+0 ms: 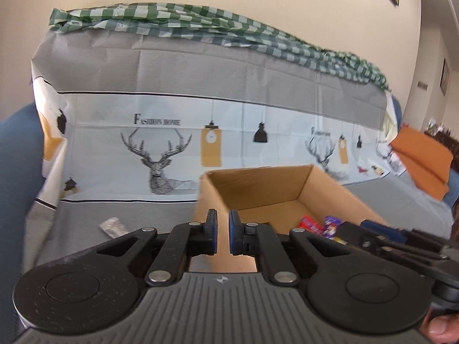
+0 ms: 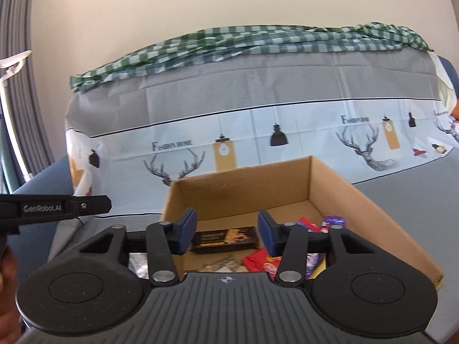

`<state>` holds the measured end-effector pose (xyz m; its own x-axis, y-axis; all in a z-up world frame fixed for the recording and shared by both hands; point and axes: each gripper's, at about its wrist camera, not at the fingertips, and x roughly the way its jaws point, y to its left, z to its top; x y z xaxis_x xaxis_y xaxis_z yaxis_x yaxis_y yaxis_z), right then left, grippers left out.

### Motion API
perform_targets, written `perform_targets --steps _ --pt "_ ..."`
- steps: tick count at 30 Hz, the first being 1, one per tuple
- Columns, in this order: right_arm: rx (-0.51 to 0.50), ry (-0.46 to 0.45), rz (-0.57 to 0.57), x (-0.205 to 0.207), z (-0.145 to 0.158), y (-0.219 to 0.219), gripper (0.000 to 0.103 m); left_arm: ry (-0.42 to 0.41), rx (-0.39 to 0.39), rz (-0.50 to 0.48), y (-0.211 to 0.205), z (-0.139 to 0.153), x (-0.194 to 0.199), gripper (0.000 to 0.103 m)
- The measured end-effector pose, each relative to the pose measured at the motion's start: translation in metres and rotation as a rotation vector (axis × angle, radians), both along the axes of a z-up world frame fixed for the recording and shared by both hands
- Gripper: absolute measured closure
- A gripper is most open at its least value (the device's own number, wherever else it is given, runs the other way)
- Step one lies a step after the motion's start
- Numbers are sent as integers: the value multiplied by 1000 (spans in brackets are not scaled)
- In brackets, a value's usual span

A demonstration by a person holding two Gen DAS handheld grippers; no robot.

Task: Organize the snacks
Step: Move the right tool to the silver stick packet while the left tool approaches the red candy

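Note:
An open cardboard box (image 1: 258,189) (image 2: 243,183) stands on the grey-covered sofa seat. Inside it lie a dark snack packet (image 2: 226,238), a red packet (image 2: 261,261) (image 1: 309,225) and a purple packet (image 2: 332,220) (image 1: 331,223). My left gripper (image 1: 223,229) is shut with nothing between its pads, in front of the box's near left corner. My right gripper (image 2: 227,229) is open and empty, over the box's near edge with the dark packet beyond it. A small silver wrapper (image 1: 113,226) lies on the seat left of the box.
The sofa back wears a cover (image 1: 172,132) printed with deer and lamps, with a green checked cloth (image 1: 200,20) along its top. An orange cushion (image 1: 421,160) lies far right. Grey curtains (image 2: 17,86) hang at the left.

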<state>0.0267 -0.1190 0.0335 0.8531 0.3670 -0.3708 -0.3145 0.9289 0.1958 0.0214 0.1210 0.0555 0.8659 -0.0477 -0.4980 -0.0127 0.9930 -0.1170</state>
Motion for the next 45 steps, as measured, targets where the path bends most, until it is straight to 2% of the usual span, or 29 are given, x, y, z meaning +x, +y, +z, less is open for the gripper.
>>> perform_targets --steps 2,4,8,11,14,24,27,31,32,34,36,38,40,43,45 --pt "11 -6 34 -4 1 9 64 25 48 31 14 -5 1 95" --pt "13 -16 62 -8 3 19 65 48 57 74 31 -18 1 94" --pt "8 -13 118 -13 2 42 66 183 73 207 64 -41 8 94" --pt "4 -4 156 -15 0 60 66 204 -18 260 92 -45 10 94" --pt "2 2 194 -16 -1 78 67 235 -75 315 114 -50 13 94" --pt "-35 37 286 -16 -15 130 67 394 -347 478 186 -84 16 91" --pt "-31 75 282 -9 -22 145 67 431 -325 478 189 -91 22 90" --pt "-45 107 259 7 -34 170 67 458 -227 480 181 -95 32 88" --pt "-49 114 249 13 -38 176 67 461 -200 486 178 -96 34 86" --pt "-59 131 230 27 -45 187 66 472 -168 499 176 -100 36 72" --pt "-79 152 202 41 -54 197 64 491 -156 509 177 -104 37 71" --pt "-103 168 166 55 -65 205 56 506 -160 515 180 -107 38 71" --pt "-124 191 139 67 -77 212 52 514 -166 521 181 -110 40 70" --pt "-151 226 157 82 -92 227 38 523 -165 522 183 -113 40 70" --pt "-176 234 172 89 -101 238 35 532 -161 525 184 -115 39 69"
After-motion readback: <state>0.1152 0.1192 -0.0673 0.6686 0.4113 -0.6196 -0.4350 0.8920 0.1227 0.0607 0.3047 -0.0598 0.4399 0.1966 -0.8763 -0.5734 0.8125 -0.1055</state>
